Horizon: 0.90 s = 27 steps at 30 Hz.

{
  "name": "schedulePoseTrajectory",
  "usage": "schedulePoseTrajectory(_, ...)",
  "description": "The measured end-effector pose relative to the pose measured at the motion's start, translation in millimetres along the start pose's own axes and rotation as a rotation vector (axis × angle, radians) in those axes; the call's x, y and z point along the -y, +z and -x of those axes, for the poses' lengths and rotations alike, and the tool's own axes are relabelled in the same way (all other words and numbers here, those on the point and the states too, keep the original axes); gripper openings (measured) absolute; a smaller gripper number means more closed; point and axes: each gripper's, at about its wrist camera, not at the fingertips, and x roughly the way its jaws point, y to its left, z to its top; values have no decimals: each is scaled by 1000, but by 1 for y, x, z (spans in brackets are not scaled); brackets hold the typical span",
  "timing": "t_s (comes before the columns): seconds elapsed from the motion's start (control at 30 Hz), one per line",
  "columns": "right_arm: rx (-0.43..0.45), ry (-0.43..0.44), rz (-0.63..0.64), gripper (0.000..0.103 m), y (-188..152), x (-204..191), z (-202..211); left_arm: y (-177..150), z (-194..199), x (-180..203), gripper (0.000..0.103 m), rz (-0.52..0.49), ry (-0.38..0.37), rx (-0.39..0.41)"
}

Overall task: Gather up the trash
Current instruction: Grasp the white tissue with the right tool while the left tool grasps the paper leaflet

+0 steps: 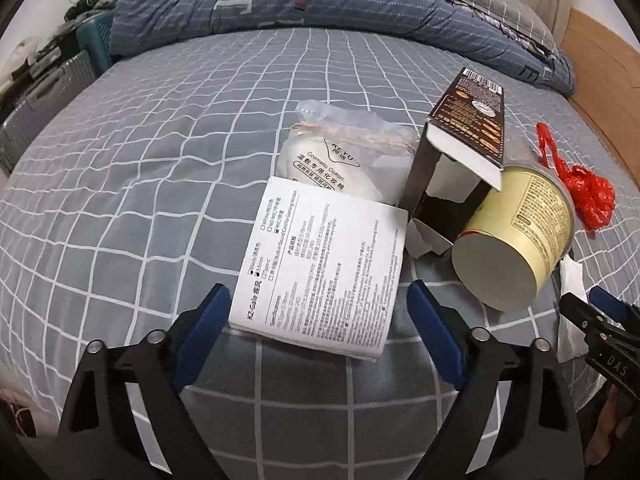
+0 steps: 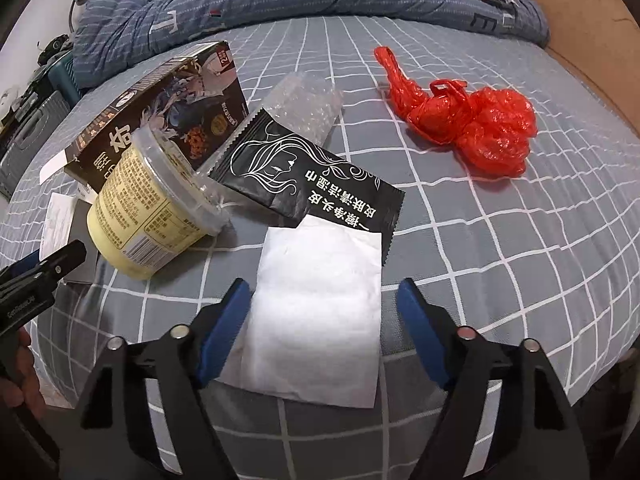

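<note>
Both grippers hover low over the checked bed (image 1: 160, 168), jaws wide: the left gripper (image 1: 318, 312) straddles a white box (image 1: 320, 264), the right gripper (image 2: 322, 308) a white tissue (image 2: 320, 300), red bag (image 2: 472, 116) at two o'clock.

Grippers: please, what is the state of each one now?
Left gripper: open, holding nothing, white box between its fingers.
Right gripper: open, holding nothing, white tissue between its fingers.

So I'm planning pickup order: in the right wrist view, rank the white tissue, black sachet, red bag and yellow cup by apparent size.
1. white tissue, though nearest the camera
2. black sachet, red bag and yellow cup: too alike to rank
</note>
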Motion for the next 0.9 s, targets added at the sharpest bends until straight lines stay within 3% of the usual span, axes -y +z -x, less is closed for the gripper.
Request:
schedulePoseTrajectory(0.17,-15,-2,8,53,0,-1,-4,2,-4,-3,75,11,-4,-5)
schedulePoseTrajectory(0.43,-28,1,11,11,1,-2,-3,1,-4,-4,74,6,5,-6)
schedulePoseTrajectory(0.9,19,22,40,8,5,-12,20,-2,8,-9,73,20,25,4)
